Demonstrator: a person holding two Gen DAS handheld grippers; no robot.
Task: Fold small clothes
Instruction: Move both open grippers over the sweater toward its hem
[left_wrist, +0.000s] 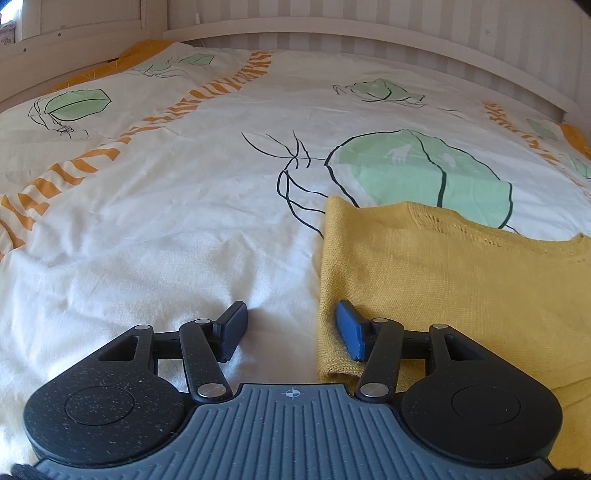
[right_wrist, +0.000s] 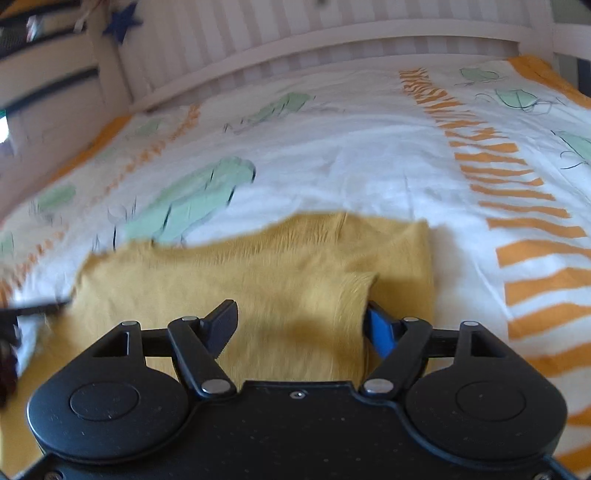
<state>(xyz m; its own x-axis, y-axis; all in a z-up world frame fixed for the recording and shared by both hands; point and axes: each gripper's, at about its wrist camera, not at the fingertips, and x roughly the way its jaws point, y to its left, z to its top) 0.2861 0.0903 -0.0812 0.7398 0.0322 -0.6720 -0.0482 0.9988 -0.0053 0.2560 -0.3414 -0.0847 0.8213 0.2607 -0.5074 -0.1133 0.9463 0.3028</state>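
On the leaf-printed duvet (left_wrist: 177, 206), the yellow knit sweater (left_wrist: 443, 280) lies partly folded, further folds seemingly remaining, the left gripper (left_wrist: 291, 325) and right gripper (right_wrist: 301, 325) both wide, empty, at its edges.

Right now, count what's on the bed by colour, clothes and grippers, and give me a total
Yellow: 1, the knit sweater lying on the duvet.
Black: 2, the left gripper and the right gripper, both open.
Total: 3.
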